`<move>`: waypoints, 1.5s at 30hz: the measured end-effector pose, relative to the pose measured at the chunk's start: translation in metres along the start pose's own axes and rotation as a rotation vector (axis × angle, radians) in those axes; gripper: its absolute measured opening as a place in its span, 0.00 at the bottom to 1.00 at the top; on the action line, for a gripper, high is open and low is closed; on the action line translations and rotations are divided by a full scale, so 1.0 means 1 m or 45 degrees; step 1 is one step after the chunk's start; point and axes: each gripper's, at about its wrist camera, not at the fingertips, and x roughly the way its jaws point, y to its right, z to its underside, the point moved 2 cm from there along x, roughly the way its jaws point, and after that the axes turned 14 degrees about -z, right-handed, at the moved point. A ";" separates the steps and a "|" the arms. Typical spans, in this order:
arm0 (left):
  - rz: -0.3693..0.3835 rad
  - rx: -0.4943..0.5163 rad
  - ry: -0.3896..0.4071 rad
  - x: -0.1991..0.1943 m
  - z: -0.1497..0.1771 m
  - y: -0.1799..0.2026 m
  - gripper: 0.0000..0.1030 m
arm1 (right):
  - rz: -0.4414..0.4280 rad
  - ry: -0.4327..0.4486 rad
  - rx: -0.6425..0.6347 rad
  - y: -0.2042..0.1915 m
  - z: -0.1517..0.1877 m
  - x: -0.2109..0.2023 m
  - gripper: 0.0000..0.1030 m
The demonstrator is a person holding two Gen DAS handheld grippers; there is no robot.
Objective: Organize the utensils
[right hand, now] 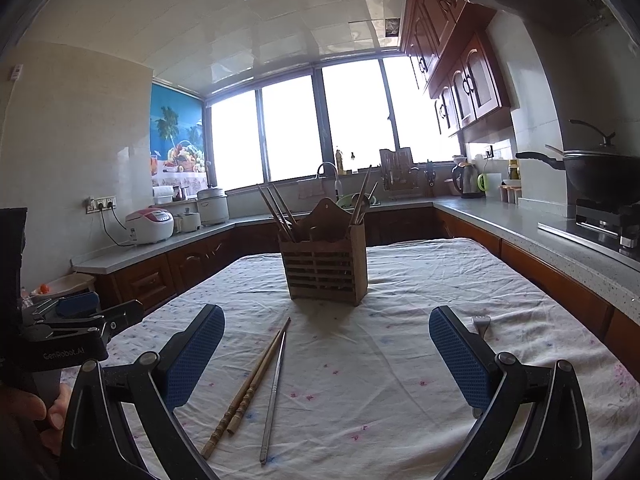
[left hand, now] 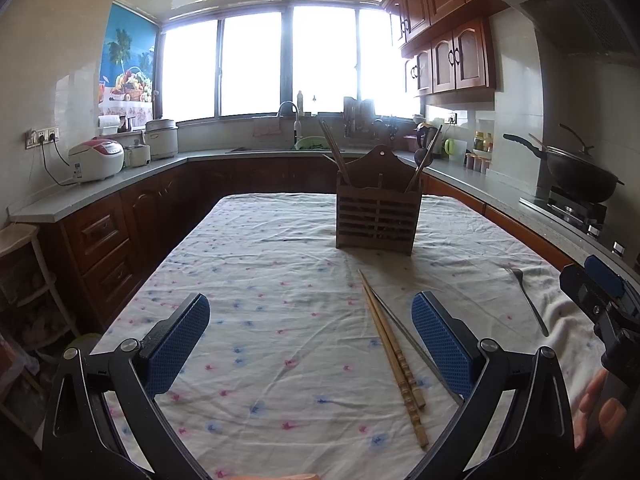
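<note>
Utensils are split: some chopsticks and a spoon stand in the wooden holder (left hand: 376, 204) toward the far end of the bench (left hand: 260, 264), while a wooden chopstick pair (left hand: 394, 354), a metal chopstick (right hand: 274, 394) and a fork (left hand: 528, 300) lie loose on the cloth nearer the near edge. Both the left claw (left hand: 310, 346) and right claw (right hand: 326, 358) hover with fingers apart, holding nothing. Judging by this, sorting is midway; gathering a loose piece needs a low, flat pinch. Nothing blocks the holder.

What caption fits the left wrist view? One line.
Open left gripper above wooden chopsticks before the utensil holder.
</note>
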 end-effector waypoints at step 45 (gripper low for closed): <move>0.022 0.005 0.015 0.002 -0.007 0.000 1.00 | -0.013 0.002 0.004 -0.002 -0.006 0.002 1.00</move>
